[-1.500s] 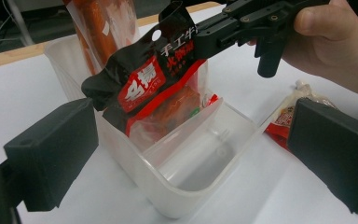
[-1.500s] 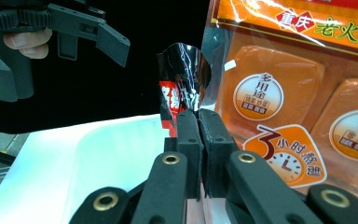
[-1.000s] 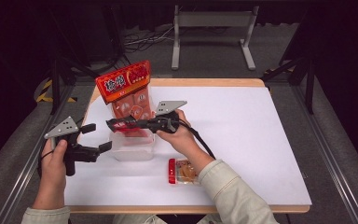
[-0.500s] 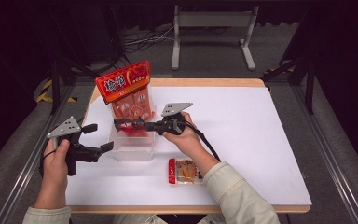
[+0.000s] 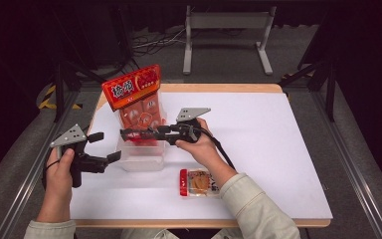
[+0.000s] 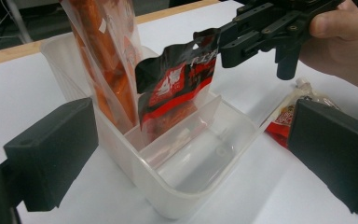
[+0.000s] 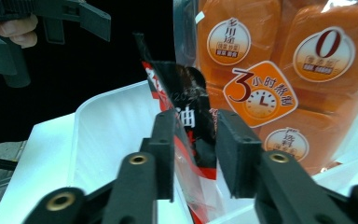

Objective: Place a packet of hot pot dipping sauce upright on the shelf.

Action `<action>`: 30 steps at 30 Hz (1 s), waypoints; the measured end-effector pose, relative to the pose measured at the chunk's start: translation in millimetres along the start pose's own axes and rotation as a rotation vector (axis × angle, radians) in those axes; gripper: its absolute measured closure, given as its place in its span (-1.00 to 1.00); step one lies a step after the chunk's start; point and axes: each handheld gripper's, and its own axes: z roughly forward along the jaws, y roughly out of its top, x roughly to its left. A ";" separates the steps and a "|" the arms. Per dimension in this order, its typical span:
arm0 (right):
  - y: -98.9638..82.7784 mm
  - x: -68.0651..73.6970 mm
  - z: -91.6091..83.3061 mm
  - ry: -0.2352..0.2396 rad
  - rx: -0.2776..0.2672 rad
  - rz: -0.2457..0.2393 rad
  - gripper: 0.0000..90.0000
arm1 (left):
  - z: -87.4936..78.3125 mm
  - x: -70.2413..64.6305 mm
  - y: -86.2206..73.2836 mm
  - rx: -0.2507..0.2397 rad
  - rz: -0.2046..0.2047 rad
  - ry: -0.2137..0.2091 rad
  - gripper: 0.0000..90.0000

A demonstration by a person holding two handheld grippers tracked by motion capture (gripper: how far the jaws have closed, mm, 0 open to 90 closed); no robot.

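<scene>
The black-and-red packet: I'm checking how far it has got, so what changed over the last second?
The right gripper, shut on the black-and-red packet, edged a little toward the far side of the table, over the clear divided container. The packet's bottom is in the middle compartment. The left gripper stayed open beside the container; the tall orange bag and the snack packet on the table kept their places.

Overhead table view; two close jaw-mounted cameras
</scene>
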 end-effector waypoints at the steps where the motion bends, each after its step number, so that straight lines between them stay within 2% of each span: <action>1: 0.5 0.3 -2.0 -0.001 -0.003 -0.002 0.43 | 0.0 0.5 0.4 0.001 0.005 0.000 -0.94; 5: 2.7 2.1 -13.3 -0.020 -0.015 -0.018 0.31 | 2.4 0.7 1.9 0.001 0.009 -0.001 -0.94; 10: 5.9 7.1 -32.1 -0.039 -0.026 -0.013 0.23 | 3.9 0.2 4.1 -0.015 0.010 -0.002 -0.94; 12: 6.9 10.0 -42.0 -0.066 -0.007 -0.019 0.21 | 4.3 0.3 4.4 -0.013 0.015 -0.005 -0.94; 17: 4.4 12.0 -67.9 -0.113 -0.012 -0.031 0.18 | 5.1 -0.6 4.8 -0.012 0.010 -0.006 -0.94; 19: 2.5 11.7 -82.3 -0.126 -0.021 -0.015 0.18 | 4.9 -1.1 4.5 -0.007 0.015 -0.007 -0.94; 22: 1.3 12.5 -96.9 -0.155 -0.022 -0.006 0.18 | 4.7 -2.0 3.5 -0.006 0.014 -0.004 -0.94; 23: 1.3 12.5 -96.9 -0.155 -0.022 -0.006 0.18 | 4.7 -2.0 3.5 -0.006 0.014 -0.004 -0.94; 26: 0.8 14.7 -112.5 -0.184 -0.003 -0.001 0.17 | 4.8 -2.0 3.9 -0.008 0.012 0.001 -0.94; 30: -0.6 15.9 -131.4 -0.212 -0.014 0.017 0.14 | 5.6 -2.1 4.2 -0.001 0.013 -0.002 -0.94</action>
